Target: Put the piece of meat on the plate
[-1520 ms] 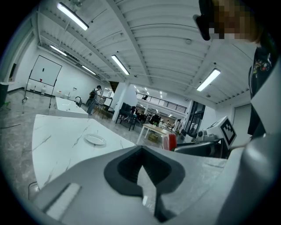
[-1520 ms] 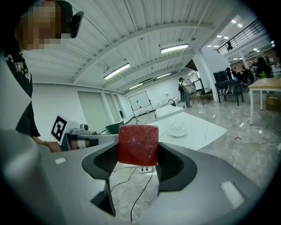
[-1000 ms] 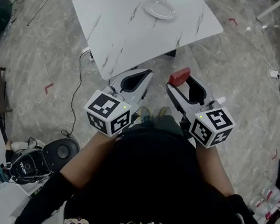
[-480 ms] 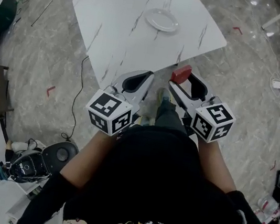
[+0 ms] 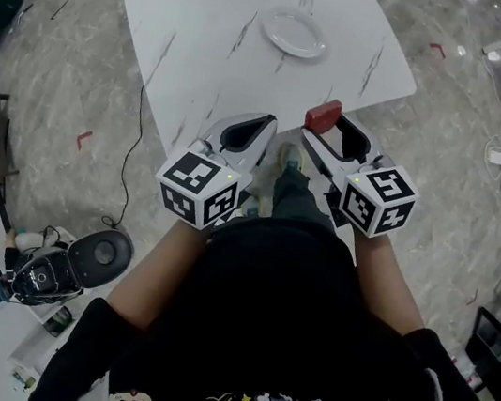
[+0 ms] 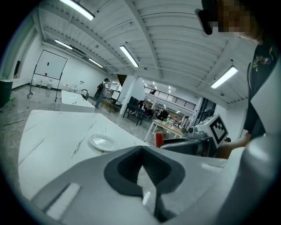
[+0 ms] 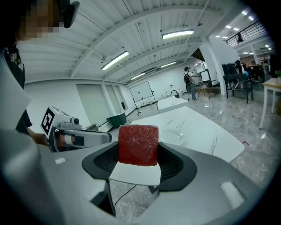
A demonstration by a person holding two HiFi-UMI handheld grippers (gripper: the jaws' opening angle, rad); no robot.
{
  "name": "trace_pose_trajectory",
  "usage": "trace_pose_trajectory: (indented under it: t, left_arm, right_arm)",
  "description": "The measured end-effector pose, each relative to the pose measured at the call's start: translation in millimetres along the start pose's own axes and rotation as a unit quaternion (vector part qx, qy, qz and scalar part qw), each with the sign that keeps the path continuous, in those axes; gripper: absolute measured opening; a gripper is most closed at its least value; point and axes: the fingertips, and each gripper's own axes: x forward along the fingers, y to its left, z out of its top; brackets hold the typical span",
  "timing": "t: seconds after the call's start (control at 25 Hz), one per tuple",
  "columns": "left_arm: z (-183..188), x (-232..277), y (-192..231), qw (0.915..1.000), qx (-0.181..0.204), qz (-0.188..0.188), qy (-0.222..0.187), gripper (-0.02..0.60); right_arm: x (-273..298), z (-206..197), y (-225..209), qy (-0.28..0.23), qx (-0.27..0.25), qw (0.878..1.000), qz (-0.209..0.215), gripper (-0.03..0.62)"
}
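At the near edge of the white marble table (image 5: 211, 36), the right gripper (image 5: 326, 133) clamps the piece of meat (image 5: 322, 116), closer to the tabletop than a second ago. The left gripper (image 5: 265, 123), jaws together, holds nothing. Farther off, the plate (image 5: 294, 34) sits on the table, with grey stone floor (image 5: 72, 70) around it. The meat is a red, square-cut block.

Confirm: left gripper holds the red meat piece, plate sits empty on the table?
No: the right gripper holds the meat piece, as the right gripper view shows; the left gripper is shut on nothing. The plate does sit empty on the table.
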Motion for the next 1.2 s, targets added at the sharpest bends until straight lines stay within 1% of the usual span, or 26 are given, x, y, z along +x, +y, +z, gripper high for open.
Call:
trace_pose_trajectory:
  t: [0.2, 0.4, 0.64, 0.8, 1.0, 1.2]
  left_arm:
    - [3.7, 28.6, 22.6, 0.9998, -0.014, 0.006, 0.008, 0.002]
    - [5.4, 48.2, 39.8, 0.9992, -0.035, 0.013, 0.012, 0.002]
    - [4.0, 60.2, 79.9, 0.9981, -0.055, 0.019, 0.020, 0.002]
    - [-1.9, 75.7, 88.7, 0.9966, -0.074, 0.026, 0.025, 0.001]
    - [-1.7, 86.2, 100.3, 0.9949, -0.091, 0.038, 0.021, 0.002]
    - [-8.3, 97.1, 111.7, 0.9929, -0.106, 0.051, 0.019, 0.001]
  right_arm:
    - [28.3, 9.4, -27.0, 0.020, -0.004, 1.000, 0.005, 0.302]
    - [52.9, 16.3, -44.8, 0.044, -0.013, 0.999, 0.014, 0.302]
    - [106.2, 28.8, -61.5, 0.067, -0.030, 0.997, 0.018, 0.302]
    - [126.4, 26.8, -83.3, 0.090, -0.036, 0.995, 0.022, 0.302]
    - [150.9, 29.3, -100.7, 0.109, -0.048, 0.992, 0.029, 0.302]
    - [179.6, 21.5, -122.4, 0.132, -0.064, 0.989, 0.031, 0.302]
